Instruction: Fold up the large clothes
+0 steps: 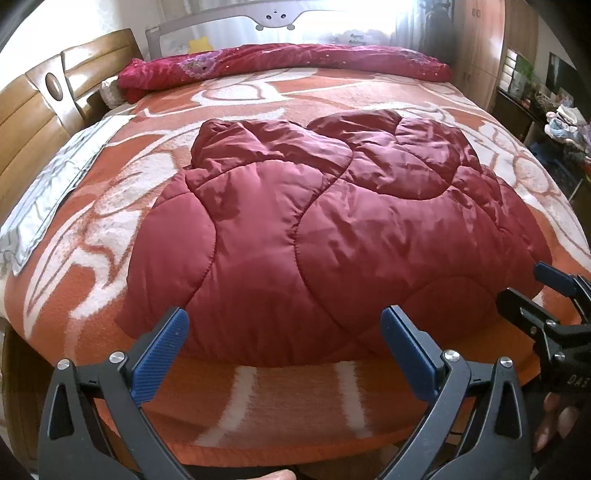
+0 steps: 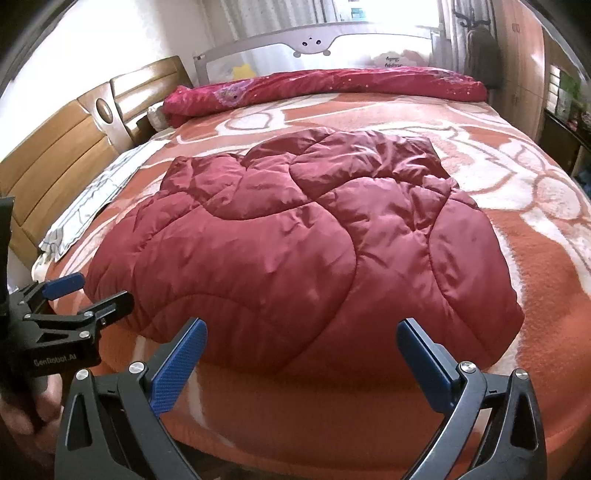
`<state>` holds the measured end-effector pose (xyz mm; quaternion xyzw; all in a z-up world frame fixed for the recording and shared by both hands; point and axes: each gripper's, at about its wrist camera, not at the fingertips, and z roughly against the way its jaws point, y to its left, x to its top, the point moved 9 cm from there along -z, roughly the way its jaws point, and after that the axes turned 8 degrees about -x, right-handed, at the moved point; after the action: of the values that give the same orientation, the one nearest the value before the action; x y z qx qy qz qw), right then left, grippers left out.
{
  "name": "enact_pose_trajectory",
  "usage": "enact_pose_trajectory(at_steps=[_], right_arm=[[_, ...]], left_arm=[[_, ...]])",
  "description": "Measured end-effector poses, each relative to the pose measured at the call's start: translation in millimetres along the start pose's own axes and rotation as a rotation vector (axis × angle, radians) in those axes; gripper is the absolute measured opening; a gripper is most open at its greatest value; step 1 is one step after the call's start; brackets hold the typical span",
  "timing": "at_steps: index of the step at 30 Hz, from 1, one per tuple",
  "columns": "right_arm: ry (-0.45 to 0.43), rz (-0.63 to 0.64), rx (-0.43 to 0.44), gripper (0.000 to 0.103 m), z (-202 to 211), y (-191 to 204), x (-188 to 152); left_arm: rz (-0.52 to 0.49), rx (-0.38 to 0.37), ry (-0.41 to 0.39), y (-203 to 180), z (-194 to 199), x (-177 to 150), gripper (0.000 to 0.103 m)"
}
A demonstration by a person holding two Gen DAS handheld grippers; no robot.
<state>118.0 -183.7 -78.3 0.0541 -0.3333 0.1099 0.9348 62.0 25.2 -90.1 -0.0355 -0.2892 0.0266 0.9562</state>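
Observation:
A dark red quilted padded coat [image 1: 325, 236] lies spread on the orange and white bed blanket, folded over itself in puffy layers; the right wrist view shows the coat [image 2: 295, 251] too. My left gripper [image 1: 284, 332] is open, its blue pads just short of the coat's near hem, holding nothing. My right gripper [image 2: 301, 343] is open as well, hovering at the near hem with nothing between its pads. In the left wrist view the right gripper [image 1: 546, 291] appears at the right edge. The left gripper [image 2: 70, 291] shows at the left edge of the right wrist view.
The bed blanket [image 1: 295, 402] drops over the near bed edge. A rolled crimson duvet [image 1: 280, 62] lies along the far side before a grey bed rail [image 1: 273, 14]. A wooden headboard [image 1: 33, 110] and grey pillow [image 1: 55, 195] are left; cluttered shelves [image 1: 554, 110] stand right.

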Motion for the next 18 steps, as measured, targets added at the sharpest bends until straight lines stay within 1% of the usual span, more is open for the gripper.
enact_pose_trajectory(at_steps=[18], right_arm=[[-0.012, 0.011, 0.005, 0.103, 4.3, 3.4, 7.8]], left_arm=[[0.014, -0.007, -0.008, -0.5, 2.7, 1.7, 0.103]])
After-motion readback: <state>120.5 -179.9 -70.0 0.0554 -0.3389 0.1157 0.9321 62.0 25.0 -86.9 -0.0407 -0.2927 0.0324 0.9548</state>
